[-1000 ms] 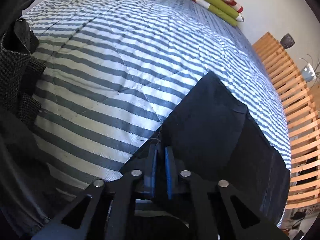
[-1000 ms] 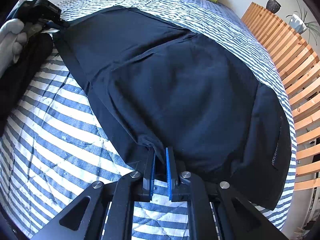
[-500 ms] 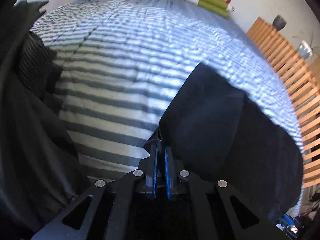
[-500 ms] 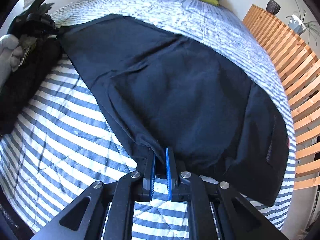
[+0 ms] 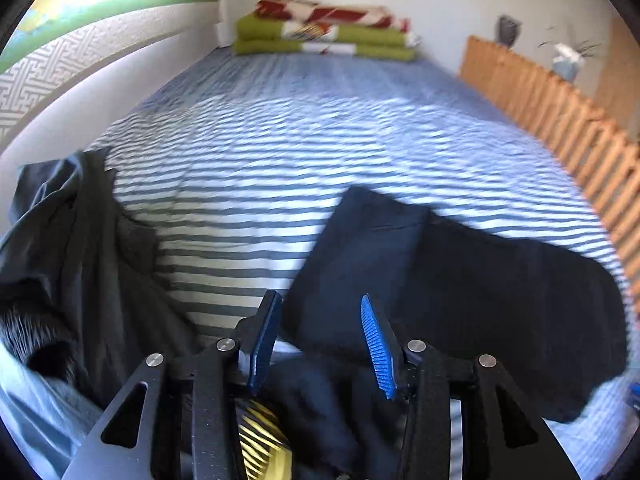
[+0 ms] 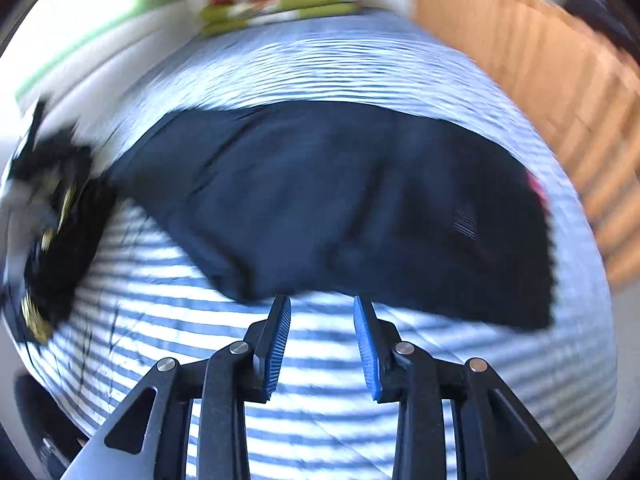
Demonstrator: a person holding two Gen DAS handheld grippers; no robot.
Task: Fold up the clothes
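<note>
left tongs [image 5: 320, 344]: black angular linkage arms, triangular cut-outs, four round silver pivot screws, two ribbed blue pads [image 5: 376, 350] | right tongs [image 6: 322, 344]: same black frame, silver screws, ribbed blue pads [image 6: 366, 346] seen | left tongs from the right view: blurred, black with yellowish markings

On 1 striped bed [image 5: 320, 140] lie 1 dark garment [image 6: 340, 208], 1 heap of dark clothes [image 5: 68, 248] and 1 stack of folded blankets [image 5: 324, 36]; 2 grippers, 1 wooden slatted rail [image 5: 560, 120].
</note>
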